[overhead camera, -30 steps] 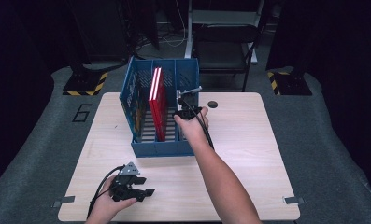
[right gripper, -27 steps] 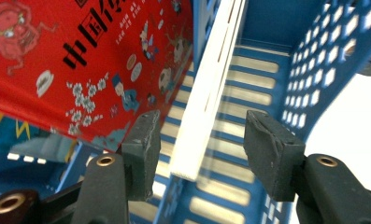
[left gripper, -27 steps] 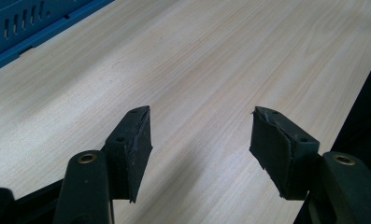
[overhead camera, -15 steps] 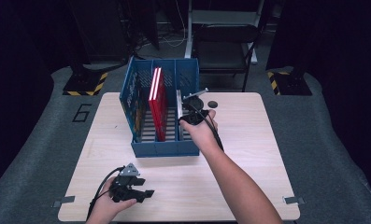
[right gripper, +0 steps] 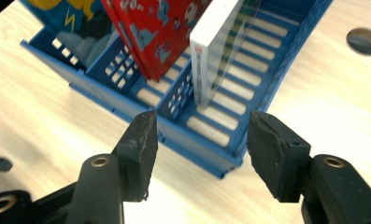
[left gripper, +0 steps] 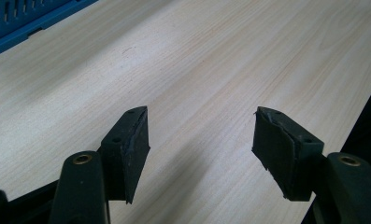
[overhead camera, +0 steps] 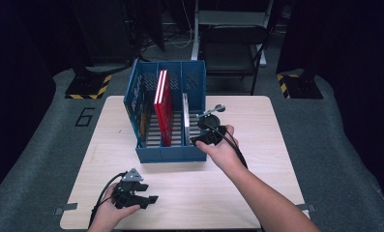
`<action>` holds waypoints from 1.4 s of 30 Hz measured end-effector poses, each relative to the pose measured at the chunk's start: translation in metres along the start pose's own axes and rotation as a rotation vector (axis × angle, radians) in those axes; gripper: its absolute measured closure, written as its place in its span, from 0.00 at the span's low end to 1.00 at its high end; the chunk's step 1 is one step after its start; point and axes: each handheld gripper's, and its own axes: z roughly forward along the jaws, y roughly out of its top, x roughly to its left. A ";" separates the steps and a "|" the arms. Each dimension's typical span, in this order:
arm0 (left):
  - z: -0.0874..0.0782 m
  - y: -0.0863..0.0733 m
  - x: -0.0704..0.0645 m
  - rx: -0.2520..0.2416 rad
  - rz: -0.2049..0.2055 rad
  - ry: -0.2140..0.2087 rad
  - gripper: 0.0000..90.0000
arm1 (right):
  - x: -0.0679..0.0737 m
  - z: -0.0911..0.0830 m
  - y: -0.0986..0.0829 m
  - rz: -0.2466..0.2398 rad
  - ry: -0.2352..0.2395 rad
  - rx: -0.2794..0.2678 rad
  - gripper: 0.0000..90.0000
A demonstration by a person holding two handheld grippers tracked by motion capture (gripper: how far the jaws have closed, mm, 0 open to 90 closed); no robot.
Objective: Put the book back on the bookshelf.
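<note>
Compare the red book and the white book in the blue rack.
The red book stands in the middle slot of the blue rack; the white book stands in the right slot. The red book leans against the divider; the white book stands nearly straight. In the high view the red book rises taller than the white book. Both stand on edge, free of the open right gripper.

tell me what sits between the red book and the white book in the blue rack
A slotted blue divider wall separates the red book from the white book in the right gripper view.
</note>
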 end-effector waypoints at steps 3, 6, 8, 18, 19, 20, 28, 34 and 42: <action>0.001 0.000 0.000 -0.010 -0.003 0.006 0.40 | -0.005 -0.002 -0.013 -0.001 0.016 0.001 0.48; 0.002 -0.001 0.000 -0.006 -0.022 0.002 0.40 | -0.008 -0.006 -0.027 -0.005 0.030 0.001 0.48; 0.003 -0.002 0.001 -0.005 -0.015 0.003 0.40 | -0.009 -0.010 -0.037 -0.001 0.052 -0.003 0.48; 0.003 -0.003 0.005 -0.003 -0.014 0.018 0.38 | -0.022 -0.003 -0.109 0.039 0.084 -0.002 0.48; 0.004 -0.003 0.004 -0.002 -0.026 0.014 0.38 | -0.023 -0.003 -0.115 0.051 0.093 -0.008 0.48; 0.004 -0.003 0.004 0.003 -0.028 0.012 0.38 | -0.024 -0.002 -0.122 0.065 0.104 -0.015 0.48; 0.008 -0.004 0.001 0.017 -0.024 0.010 0.38 | -0.023 -0.003 -0.159 0.047 0.063 -0.051 0.48; 0.010 -0.005 0.005 0.025 -0.015 0.020 0.38 | -0.033 0.004 -0.182 0.072 0.040 -0.070 0.48; 0.012 -0.006 0.011 0.022 -0.009 0.041 0.36 | -0.044 0.005 -0.193 0.081 -0.002 -0.086 0.48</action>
